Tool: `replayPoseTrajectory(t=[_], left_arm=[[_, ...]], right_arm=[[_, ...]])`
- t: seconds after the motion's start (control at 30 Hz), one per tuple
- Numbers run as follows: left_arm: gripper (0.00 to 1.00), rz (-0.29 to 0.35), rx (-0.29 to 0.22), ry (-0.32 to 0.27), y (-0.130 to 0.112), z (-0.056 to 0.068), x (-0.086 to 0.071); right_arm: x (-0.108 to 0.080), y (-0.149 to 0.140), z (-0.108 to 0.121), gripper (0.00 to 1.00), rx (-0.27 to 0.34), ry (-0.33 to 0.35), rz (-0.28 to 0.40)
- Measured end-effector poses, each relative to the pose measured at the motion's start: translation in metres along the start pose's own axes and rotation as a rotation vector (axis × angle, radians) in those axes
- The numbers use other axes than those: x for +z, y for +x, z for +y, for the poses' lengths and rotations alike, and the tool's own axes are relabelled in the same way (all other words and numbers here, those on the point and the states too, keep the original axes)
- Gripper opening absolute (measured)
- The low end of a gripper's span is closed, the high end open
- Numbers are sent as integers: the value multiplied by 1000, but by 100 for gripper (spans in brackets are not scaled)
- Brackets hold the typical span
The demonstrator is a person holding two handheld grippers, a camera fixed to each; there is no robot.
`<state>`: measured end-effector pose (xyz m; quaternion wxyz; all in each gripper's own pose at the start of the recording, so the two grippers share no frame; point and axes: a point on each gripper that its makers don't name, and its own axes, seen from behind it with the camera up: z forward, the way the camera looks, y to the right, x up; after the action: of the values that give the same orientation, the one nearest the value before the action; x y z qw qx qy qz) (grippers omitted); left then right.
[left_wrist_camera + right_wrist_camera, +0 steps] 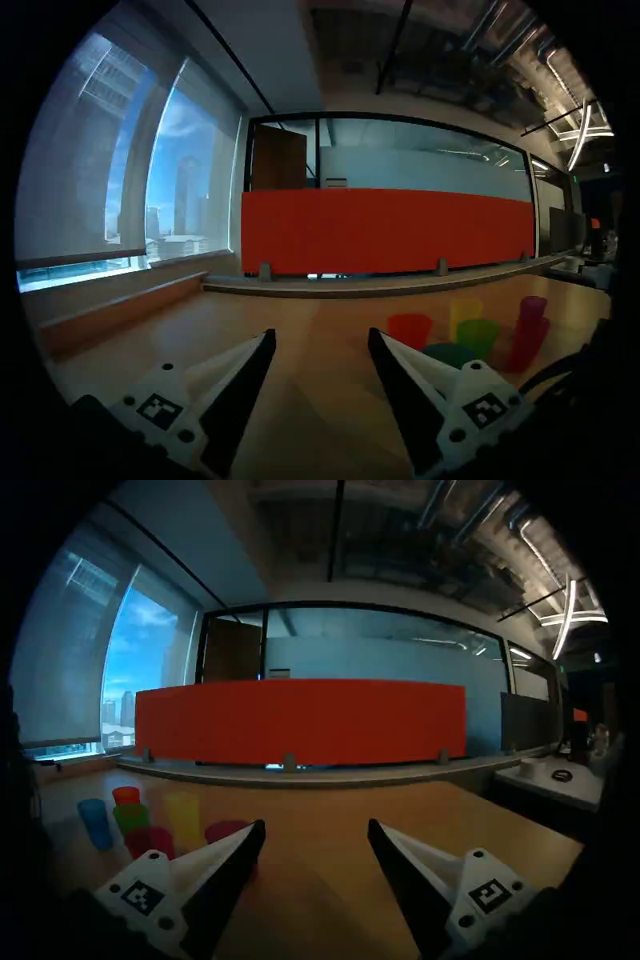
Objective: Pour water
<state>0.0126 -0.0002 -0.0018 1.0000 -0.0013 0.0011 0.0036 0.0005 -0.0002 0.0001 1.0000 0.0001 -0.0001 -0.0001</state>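
A tall window point(120, 176) takes up the left of the room, with blue sky and towers beyond it. A long red partition point(384, 232) runs along the far edge of a broad wooden table point(320, 384), below a glass wall.

In the left gripper view, the left gripper point(320, 352) hangs low over the tabletop with its two fingers spread wide and bare wood between them, gripping nothing. In the right gripper view, the right gripper point(316, 836) is also spread apart and empty above the table.

The cups stand on the table in a loose cluster, ahead and to the right of the left gripper. A red cup point(410, 330) is nearest its right finger, with a teal cup point(448, 354) just beside it. A green cup point(478, 336) stands in front of a yellow cup point(466, 310), and a magenta stack point(528, 332) stands farthest right. From the right gripper the same cluster lies ahead to the left, and one cup is partly hidden behind its left finger – whether any cup holds water cannot be told
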Motion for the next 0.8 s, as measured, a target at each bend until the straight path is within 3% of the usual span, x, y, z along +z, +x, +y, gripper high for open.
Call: replayPoseTrajectory(t=[0.2, 0.5, 0.8], left_arm=[[85, -22, 12, -24, 21, 1, 1], [85, -5, -71, -91, 82, 7, 6], [85, -21, -43, -122, 131, 3, 11]], right_arm=[[4, 21, -5, 99, -13, 16, -7], [12, 69, -15, 99, 4, 62, 6], [19, 106, -18, 99, 9, 83, -18]])
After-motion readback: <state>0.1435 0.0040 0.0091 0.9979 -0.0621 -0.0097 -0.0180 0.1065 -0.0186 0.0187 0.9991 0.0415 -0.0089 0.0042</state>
